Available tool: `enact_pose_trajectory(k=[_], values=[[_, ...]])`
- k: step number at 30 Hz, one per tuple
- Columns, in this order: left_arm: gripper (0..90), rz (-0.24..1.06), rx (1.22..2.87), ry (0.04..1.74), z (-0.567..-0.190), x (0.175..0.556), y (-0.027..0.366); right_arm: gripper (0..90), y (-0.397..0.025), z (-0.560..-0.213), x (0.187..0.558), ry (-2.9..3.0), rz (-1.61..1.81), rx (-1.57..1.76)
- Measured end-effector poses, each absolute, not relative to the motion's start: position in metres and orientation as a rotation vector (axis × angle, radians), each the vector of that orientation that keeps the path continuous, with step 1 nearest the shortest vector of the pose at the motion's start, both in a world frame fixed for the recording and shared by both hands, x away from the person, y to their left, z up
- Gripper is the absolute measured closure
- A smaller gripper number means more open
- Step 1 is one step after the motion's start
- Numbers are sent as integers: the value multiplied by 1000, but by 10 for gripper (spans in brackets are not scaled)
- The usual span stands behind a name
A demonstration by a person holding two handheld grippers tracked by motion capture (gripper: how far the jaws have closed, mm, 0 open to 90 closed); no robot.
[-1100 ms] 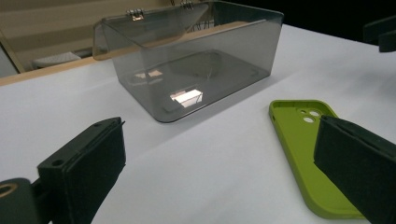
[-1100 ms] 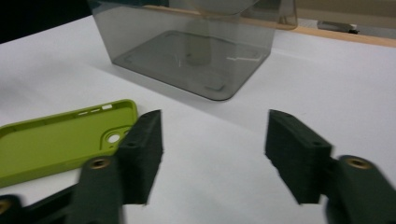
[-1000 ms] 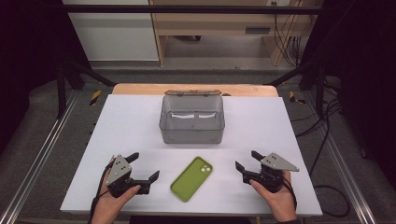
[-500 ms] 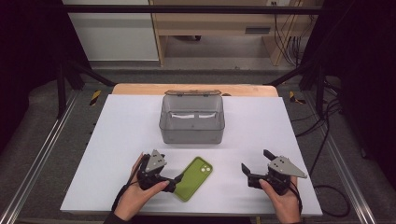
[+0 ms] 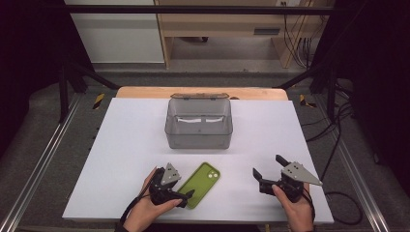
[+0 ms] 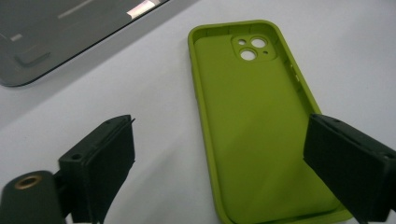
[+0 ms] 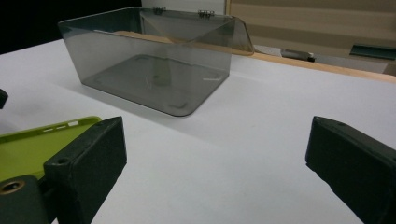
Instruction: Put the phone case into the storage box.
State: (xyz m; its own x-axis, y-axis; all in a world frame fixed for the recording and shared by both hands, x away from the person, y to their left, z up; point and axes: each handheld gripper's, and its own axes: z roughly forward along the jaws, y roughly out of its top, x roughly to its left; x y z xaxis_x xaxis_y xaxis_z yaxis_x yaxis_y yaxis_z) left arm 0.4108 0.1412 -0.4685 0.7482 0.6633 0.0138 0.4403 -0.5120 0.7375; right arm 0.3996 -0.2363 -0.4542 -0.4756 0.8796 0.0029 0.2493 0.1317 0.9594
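Observation:
A lime-green phone case (image 5: 200, 183) lies hollow side up on the white table (image 5: 121, 145), camera cut-out pointing away from me. My left gripper (image 5: 186, 197) is open at the case's near end, one jaw over the case (image 6: 261, 126) and the other on the table beside it; touching or not, I cannot tell. My right gripper (image 5: 268, 166) is open above bare table to the right of the case (image 7: 28, 149), aimed at the box.
A smoky transparent plastic box (image 5: 198, 123) with its hinged lid tipped back stands at the table's middle, beyond the case; the right gripper view has this box (image 7: 154, 65) straight ahead. A wooden strip (image 5: 200, 92) runs along the far edge of the table.
My left gripper has travelled right from the table's left front to the near end of the green case. The right gripper shifted slightly forward and stayed open.

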Motion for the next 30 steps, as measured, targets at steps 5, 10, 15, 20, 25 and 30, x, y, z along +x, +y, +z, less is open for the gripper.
enact_pose_trajectory(k=[5,10,15,20,25,30], values=[[233,386,2184,854,-472,410,147,49,-238,-455,401,1816,1356,1100],[417,347,2177,868,-473,411,149,50,-236,-455,400,1826,1338,1087],[551,309,2182,888,-475,414,146,49,-235,-455,400,1833,1326,1073],[667,273,2173,917,-477,416,147,50,-235,-455,400,1824,1328,1084],[747,212,2155,942,-477,418,146,52,-235,-454,400,1812,1345,1100],[773,200,2160,960,-477,420,146,52,-234,-456,401,1822,1342,1100]])
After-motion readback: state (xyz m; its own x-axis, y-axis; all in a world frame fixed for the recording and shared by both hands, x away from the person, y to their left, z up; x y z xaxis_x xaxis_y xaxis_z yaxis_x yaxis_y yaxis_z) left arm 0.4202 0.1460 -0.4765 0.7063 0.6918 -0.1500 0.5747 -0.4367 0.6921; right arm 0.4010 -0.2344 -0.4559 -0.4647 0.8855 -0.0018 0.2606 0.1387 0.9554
